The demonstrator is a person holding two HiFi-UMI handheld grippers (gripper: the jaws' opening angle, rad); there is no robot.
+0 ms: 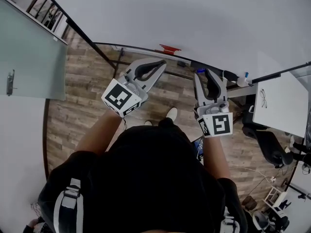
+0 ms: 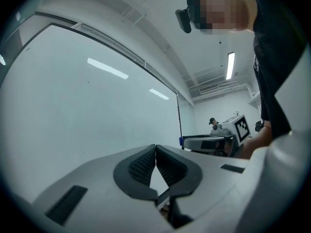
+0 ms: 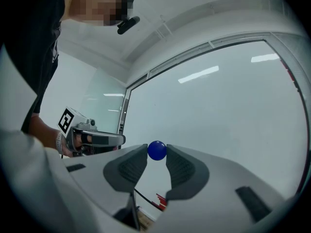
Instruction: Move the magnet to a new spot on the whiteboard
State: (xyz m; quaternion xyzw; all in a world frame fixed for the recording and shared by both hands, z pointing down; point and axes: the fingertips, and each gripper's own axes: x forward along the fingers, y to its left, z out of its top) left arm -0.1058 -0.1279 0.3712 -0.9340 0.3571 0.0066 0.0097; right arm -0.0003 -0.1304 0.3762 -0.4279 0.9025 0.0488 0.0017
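Observation:
A small round blue magnet (image 3: pixel 157 150) sits against the whiteboard (image 3: pixel 228 110), caught between the two tips of my right gripper (image 3: pixel 157 152); both pads touch its sides, so the gripper is shut on it. In the head view the right gripper (image 1: pixel 204 72) reaches up to the whiteboard (image 1: pixel 170 13), and a bit of the blue magnet (image 1: pixel 200 71) shows at its tips. My left gripper (image 1: pixel 163 62) is held up beside it, a little to the left. Its jaws are shut with nothing between them, and the left gripper (image 2: pixel 155 147) points at bare board.
A red object (image 1: pixel 169 48) lies at the whiteboard's lower edge. A glass door (image 1: pixel 29 52) stands at the left. At the right are a small white board with a drawing (image 1: pixel 279 103), a blue-capped item (image 1: pixel 245 74) and dark chairs (image 1: pixel 267 144). Wood floor lies below.

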